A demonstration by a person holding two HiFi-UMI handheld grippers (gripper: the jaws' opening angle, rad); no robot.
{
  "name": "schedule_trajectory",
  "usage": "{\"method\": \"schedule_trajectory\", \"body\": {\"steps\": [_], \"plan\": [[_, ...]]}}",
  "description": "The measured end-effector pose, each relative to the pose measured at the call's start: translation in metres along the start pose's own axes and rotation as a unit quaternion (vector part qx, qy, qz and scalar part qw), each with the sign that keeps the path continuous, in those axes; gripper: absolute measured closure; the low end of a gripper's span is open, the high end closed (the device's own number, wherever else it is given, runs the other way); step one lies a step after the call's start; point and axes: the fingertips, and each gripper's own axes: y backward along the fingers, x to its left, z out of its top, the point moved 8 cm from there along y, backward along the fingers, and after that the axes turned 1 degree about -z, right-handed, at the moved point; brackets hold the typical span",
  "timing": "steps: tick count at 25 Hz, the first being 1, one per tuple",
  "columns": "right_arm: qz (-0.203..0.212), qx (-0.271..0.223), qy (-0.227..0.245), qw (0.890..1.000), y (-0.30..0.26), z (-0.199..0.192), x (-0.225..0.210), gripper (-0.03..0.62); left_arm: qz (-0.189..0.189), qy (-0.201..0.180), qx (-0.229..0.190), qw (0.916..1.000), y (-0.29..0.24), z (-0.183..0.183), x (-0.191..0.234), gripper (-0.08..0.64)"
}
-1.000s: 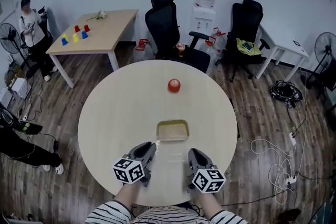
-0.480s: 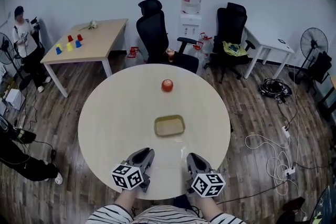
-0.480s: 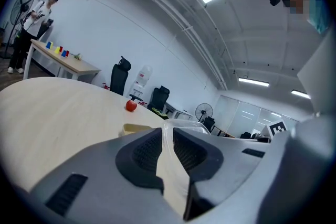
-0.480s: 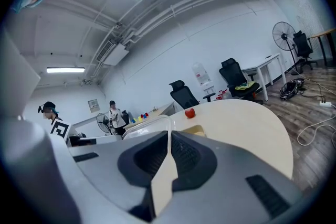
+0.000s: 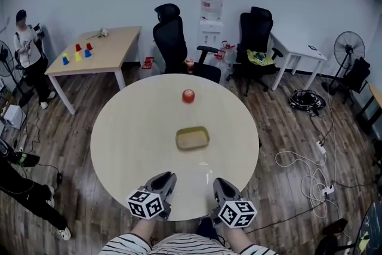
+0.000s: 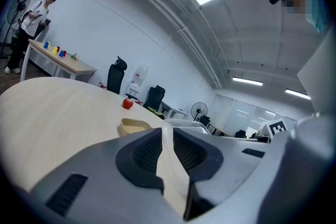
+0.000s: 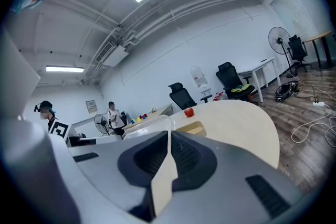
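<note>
Clear plastic, thin and nearly invisible from above, is sitting in both claws. It is curved at the rim like a lid or a shallow tub, and I cannot tell which.

**Claws.** The left claw (image 6: 164, 131) is clenching on one edge of the clear plastic piece (image 6: 185, 123), with the jaws closed against the sheet. The right claw (image 7: 169, 135) is pinching the opposite edge in the same way. In my judgement this two-sided grip is keeping a flimsy item level and stopping it from folding, as a single pinch would let it do.

**Position.** All places are given from the tan tray (image 5: 193, 138).
- The clear plastic piece is hanging between the two claws on the person's side of the tray, near it but not over it.
- No view is showing whether its underside is touching the desk (image 5: 128, 140).

**Surroundings.**
- The tray is lying open side up and appears empty.
- A red fruit (image 5: 188, 95) is resting beyond the tray on its far side, clearly apart from it.
- Both claws are pointing toward the tray from the near edge of the desk, one to each side of its centre line.
</note>
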Motion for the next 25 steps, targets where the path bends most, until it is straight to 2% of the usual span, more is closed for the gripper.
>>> {"method": "schedule_trajectory", "body": {"steps": [11, 25], "plan": [[-0.011, -0.003, -0.007, 1.0, 0.028, -0.022, 0.022, 0.552, -0.01, 0.001, -0.003, 0.9999, 0.036, -0.012, -0.008, 0.477], [-0.02, 0.003, -0.005, 1.0, 0.032, -0.032, 0.034, 0.552, -0.011, 0.006, -0.006, 0.9999, 0.052, -0.016, -0.003, 0.479]]}}
